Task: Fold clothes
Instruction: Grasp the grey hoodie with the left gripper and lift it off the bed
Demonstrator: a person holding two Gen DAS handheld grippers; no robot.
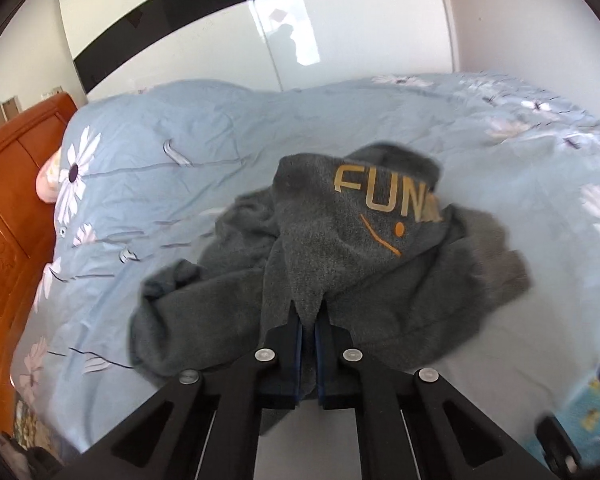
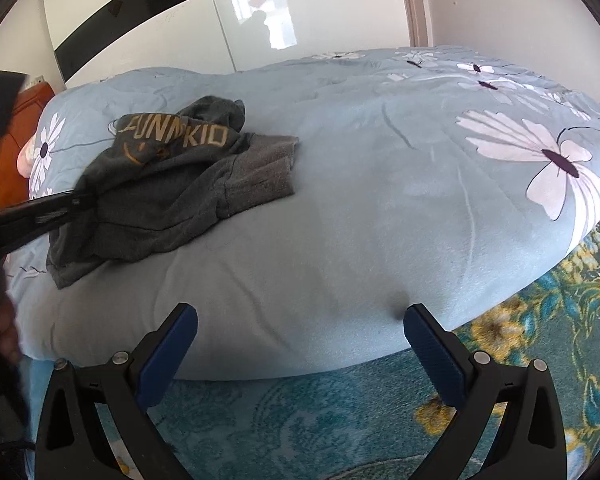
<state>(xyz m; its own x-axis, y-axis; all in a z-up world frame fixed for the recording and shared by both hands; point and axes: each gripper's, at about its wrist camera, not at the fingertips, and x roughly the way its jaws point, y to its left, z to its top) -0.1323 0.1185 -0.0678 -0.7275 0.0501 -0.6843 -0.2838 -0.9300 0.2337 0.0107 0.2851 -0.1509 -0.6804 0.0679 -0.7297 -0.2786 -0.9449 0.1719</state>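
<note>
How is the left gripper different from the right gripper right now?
The left gripper is shut on the grey sweatshirt; the right gripper is open and holds nothing. The left gripper is over the sweatshirt on the bed; the right gripper is at the bed's near edge, apart from the sweatshirt. Both have black fingers with blue pads.
</note>
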